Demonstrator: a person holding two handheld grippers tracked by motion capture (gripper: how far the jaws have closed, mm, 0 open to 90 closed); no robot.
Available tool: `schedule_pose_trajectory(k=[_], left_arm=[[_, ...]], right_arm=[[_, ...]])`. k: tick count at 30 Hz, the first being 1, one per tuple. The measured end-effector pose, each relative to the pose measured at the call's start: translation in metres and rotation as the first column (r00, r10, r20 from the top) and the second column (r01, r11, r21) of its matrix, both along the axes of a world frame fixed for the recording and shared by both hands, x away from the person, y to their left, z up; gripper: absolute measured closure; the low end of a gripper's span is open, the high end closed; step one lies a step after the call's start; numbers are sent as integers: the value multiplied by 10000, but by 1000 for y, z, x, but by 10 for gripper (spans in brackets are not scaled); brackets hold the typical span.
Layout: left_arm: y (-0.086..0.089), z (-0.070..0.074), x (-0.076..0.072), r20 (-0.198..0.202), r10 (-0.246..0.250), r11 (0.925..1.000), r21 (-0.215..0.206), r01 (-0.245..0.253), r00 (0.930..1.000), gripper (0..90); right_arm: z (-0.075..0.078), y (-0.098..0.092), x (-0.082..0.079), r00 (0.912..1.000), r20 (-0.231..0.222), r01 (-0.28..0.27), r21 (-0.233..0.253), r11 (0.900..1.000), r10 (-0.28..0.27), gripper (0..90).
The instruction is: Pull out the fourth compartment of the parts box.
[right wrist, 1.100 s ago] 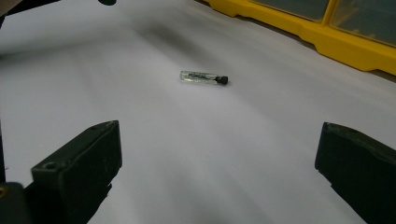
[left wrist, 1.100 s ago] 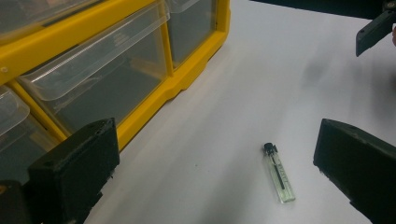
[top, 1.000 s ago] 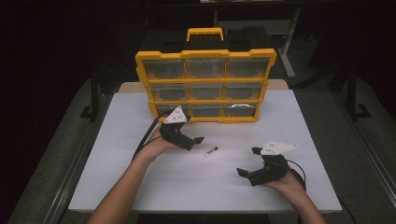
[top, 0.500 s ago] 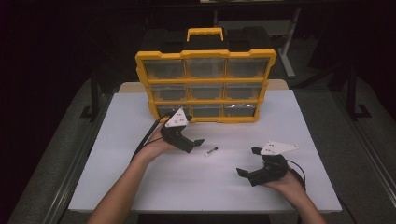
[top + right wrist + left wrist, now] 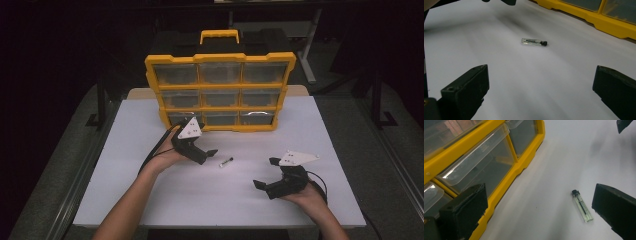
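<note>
A small clear vial with a black cap [image 5: 226, 161] lies flat on the white table top [image 5: 150, 195], in front of the yellow drawer organizer [image 5: 220, 59]. My left gripper [image 5: 209, 156] is open just left of the vial, without touching it. In the left gripper view the vial [image 5: 582, 206] lies close to the right jaw, and my left gripper [image 5: 539, 220] has nothing between its jaws. My right gripper [image 5: 265, 173] is open at the front right, pointing toward the vial. In the right gripper view the vial [image 5: 534, 42] lies well ahead of my right gripper [image 5: 541, 95].
The organizer [image 5: 486, 165] stands upright with several clear drawers, all pushed in, and a yellow handle [image 5: 219, 35] on top. Its yellow base [image 5: 604, 21] runs along the back of the work area. Dark floor surrounds the table.
</note>
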State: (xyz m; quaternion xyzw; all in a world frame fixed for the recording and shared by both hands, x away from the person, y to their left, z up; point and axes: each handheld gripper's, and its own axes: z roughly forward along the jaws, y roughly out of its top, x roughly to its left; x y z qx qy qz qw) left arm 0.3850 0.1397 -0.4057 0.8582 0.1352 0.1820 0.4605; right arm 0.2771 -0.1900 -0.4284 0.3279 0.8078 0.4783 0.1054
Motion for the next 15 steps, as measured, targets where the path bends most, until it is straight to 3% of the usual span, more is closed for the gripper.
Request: schedule_pose_trajectory(k=[15], left_arm=[[1,0,-1,474,-94,9998,159,87,9988,1]], right_arm=[[0,0,0,10000,6,32,-24,10000,-32,1]])
